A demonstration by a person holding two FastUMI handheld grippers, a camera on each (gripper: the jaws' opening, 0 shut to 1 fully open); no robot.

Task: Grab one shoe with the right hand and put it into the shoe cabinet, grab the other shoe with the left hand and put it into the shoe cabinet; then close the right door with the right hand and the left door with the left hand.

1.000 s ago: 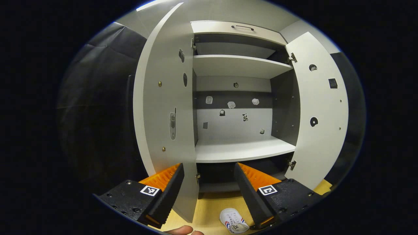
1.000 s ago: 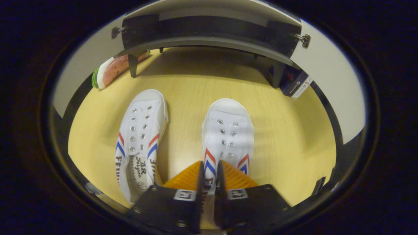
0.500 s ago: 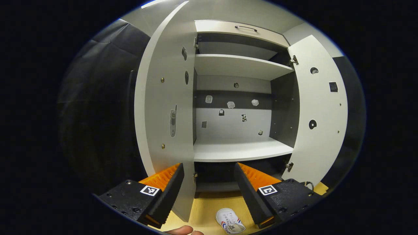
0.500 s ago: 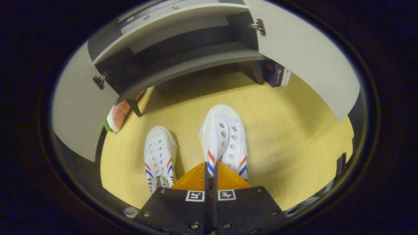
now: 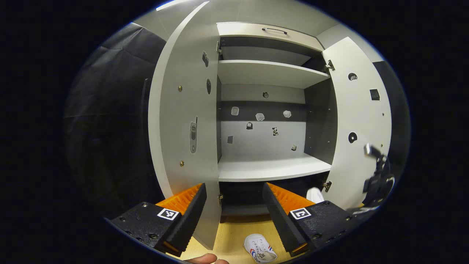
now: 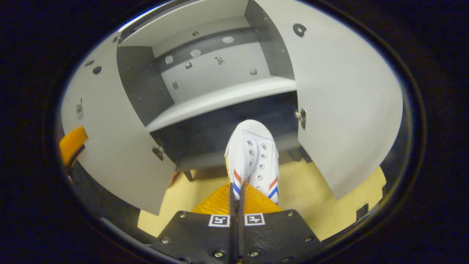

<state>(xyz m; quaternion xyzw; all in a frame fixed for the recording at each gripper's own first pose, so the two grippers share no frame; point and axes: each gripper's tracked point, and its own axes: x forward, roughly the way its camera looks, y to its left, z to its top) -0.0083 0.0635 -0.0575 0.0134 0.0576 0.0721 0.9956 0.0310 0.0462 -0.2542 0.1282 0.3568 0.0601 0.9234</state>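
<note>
Right gripper view: right gripper [image 6: 237,190] clenched on first shoe [image 6: 253,157], held aloft before shoe cabinet [image 6: 220,99], not yet shelved. Left gripper [image 5: 234,205] spread, empty; second shoe [image 5: 260,248] on floor [image 5: 234,234]. Both doors open.

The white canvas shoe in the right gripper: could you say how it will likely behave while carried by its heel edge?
The shoe looks like soft canvas, so its pinched edge may flex. Its toe juts far beyond the right gripper, so it could droop or swing. It appears light.
</note>
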